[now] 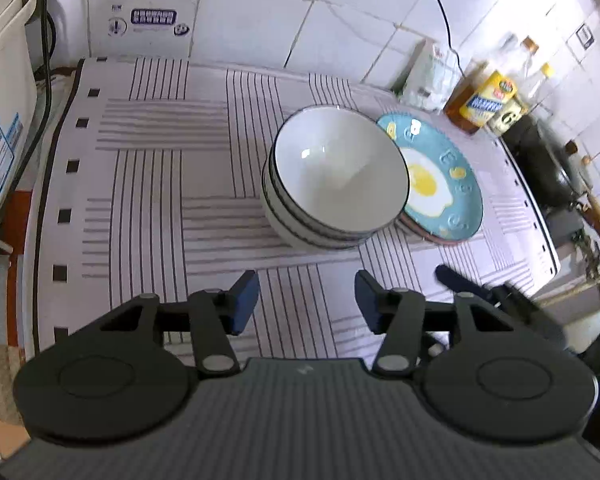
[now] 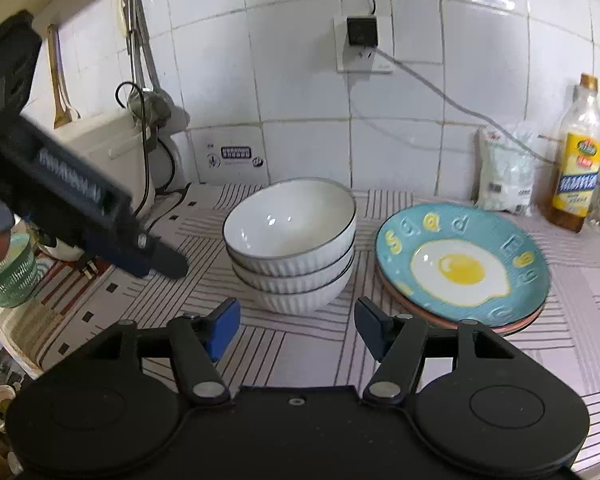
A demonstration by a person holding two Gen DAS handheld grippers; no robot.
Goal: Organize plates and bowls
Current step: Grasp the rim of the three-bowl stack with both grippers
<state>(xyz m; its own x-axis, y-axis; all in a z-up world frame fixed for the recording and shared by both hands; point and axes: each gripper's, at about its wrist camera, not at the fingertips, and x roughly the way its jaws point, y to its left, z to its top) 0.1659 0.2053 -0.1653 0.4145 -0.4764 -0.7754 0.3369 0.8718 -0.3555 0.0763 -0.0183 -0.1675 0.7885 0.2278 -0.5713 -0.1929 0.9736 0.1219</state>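
The bowls [image 2: 290,240] look like glazed ceramic, glossy white with ribbed outsides; the top plate [image 2: 462,264] is glossy too, with raised letters. The striped cloth [image 1: 160,208] beneath is matt. Wall tiles [image 2: 300,80] shine. Both grippers [image 1: 306,304] [image 2: 296,326] are matt black plastic with metal rivets

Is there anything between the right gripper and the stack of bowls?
No. In the right wrist view, only bare striped cloth lies between the open right gripper and the stack of bowls.
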